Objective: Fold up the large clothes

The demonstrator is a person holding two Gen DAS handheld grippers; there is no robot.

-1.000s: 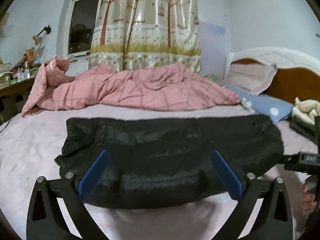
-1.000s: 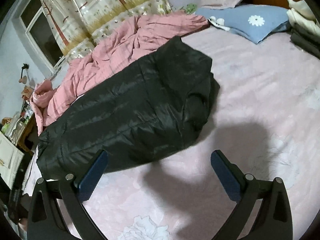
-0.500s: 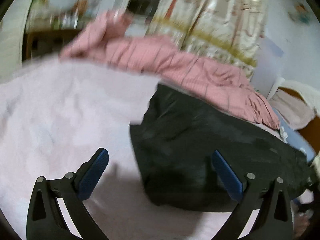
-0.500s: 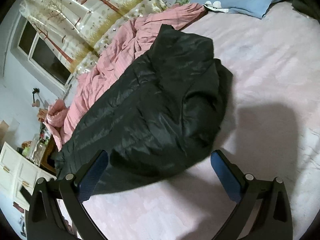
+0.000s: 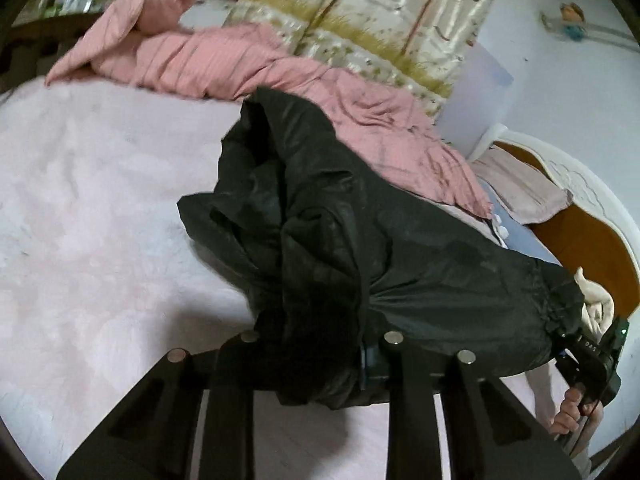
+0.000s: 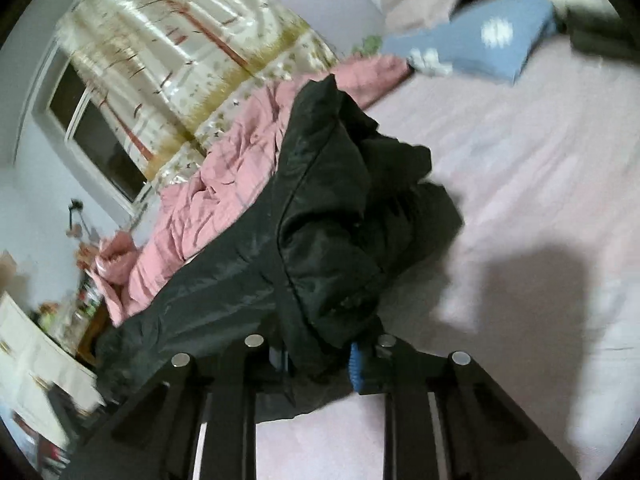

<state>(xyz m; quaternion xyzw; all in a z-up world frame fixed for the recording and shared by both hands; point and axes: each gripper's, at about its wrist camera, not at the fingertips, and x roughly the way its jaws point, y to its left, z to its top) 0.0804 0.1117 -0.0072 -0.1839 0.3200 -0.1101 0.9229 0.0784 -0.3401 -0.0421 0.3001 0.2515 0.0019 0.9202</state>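
Both clamped on the black padded coat point(image 5: 360, 248): left gripper point(image 5: 320, 354) and right gripper point(image 6: 316, 354) each with jaws pinched on bunched cloth. Only in the left view: the right gripper beyond the coat's far end. Only in the right view: a blue pillow point(image 6: 492, 36) far ahead.

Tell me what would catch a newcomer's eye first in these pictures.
A big black puffy jacket fills the middle of both views, bunched up and pinched at each end by the left gripper and the right gripper. Behind it, a rumpled pink quilt lies along the bed's far side under a tree-print curtain.
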